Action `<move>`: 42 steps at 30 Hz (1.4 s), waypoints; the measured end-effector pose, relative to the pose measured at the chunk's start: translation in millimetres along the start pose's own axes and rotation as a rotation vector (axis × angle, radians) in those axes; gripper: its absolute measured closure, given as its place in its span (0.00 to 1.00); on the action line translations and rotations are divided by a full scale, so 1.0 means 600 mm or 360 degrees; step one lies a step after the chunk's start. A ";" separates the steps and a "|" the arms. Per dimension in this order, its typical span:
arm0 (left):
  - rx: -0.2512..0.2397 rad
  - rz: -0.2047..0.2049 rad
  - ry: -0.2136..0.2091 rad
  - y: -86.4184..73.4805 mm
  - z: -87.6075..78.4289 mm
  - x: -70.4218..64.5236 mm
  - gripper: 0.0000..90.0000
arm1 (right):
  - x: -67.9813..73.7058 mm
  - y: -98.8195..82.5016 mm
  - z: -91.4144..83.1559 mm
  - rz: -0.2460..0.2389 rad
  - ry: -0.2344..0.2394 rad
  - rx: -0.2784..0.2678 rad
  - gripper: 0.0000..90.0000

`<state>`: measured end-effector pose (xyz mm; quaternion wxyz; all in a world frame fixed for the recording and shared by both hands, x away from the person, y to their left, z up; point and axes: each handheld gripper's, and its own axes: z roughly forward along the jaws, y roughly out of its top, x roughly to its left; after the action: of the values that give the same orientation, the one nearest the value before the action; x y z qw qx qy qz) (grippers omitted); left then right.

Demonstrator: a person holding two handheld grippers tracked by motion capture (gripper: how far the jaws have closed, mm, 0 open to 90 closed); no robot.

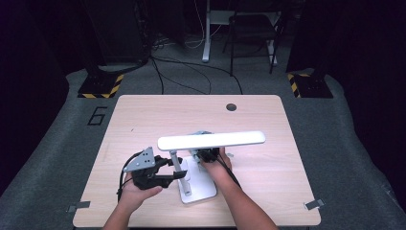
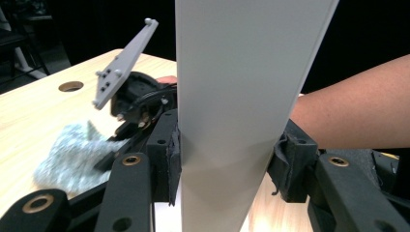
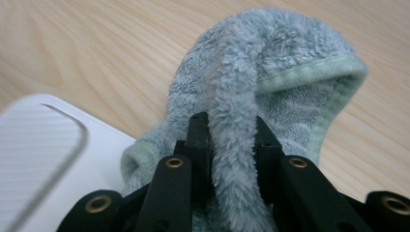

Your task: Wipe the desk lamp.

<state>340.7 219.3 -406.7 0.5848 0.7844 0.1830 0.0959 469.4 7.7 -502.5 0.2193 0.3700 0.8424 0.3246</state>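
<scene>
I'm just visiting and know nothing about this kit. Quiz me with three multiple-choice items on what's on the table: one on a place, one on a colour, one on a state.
1. Where does the cloth lie?
A. on the wooden table by the lamp's base
B. on the floor
C. on top of the lamp's head

2. What colour is the lamp?
A. red
B. white
C. black

3. What is the left gripper doing?
A. hanging open over bare table
B. clamped on the lamp's post
C. lying on the cloth

Answers: 1 A, the right gripper view shows the cloth on wood beside the white base. 2 B, head, post and base are all white. 3 B, its pads press both sides of the post.
</scene>
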 end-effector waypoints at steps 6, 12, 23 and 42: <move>-0.0006 -0.0014 -0.0004 0.000 0.001 -0.001 0.58 | 0.047 0.020 0.013 -0.0030 0.0117 -0.0051 0.84; 0.0008 -0.0004 -0.0015 0.000 -0.001 -0.002 0.58 | 0.079 0.038 0.021 -0.0021 0.0195 -0.0040 0.83; 0.0021 0.0014 0.0075 0.002 -0.002 -0.013 0.59 | 0.066 0.023 0.014 -0.0090 0.0164 -0.0090 0.83; 0.0038 0.0009 0.0146 0.000 -0.020 0.004 0.59 | -0.049 -0.019 -0.034 -0.0033 -0.0041 0.0075 0.82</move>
<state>338.7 230.6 -403.2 0.5663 0.7865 0.2086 0.1311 470.4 -28.6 -492.8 0.2247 0.3704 0.8508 0.2975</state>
